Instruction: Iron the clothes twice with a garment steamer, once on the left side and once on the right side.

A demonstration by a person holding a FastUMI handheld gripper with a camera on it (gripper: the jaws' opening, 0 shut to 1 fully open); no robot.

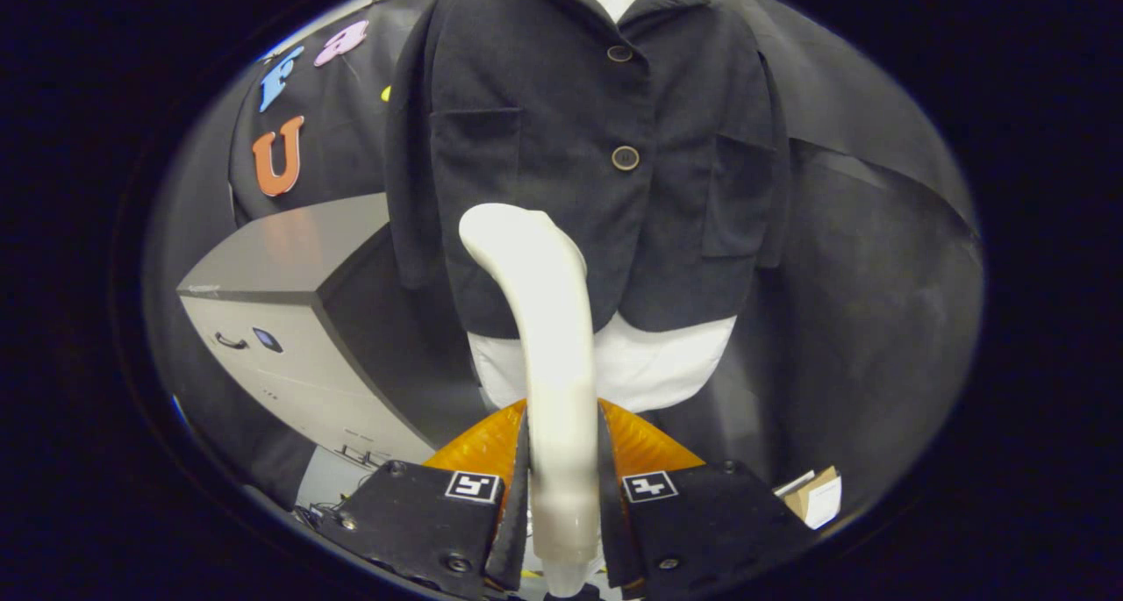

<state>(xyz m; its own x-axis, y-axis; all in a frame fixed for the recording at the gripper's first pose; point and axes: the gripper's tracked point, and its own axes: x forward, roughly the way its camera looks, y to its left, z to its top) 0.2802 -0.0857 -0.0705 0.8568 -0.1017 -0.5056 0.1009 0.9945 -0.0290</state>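
Steamer (540,320) clamped between my gripper's (561,487) fingers; I'd press its head flat on the jacket's (597,145) left panel, stroking evenly.

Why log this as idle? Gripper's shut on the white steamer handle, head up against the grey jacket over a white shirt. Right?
Nearly. The gripper is shut on the white steamer, but the jacket is black, not grey, over the white shirt. The gripper view shows it.

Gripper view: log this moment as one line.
gripper: shut on steamer | steamer: white, upright between jaws, head toward jacket front | jacket: dark, hanging, buttoned, over white shirt | grey cabinet: beside jacket
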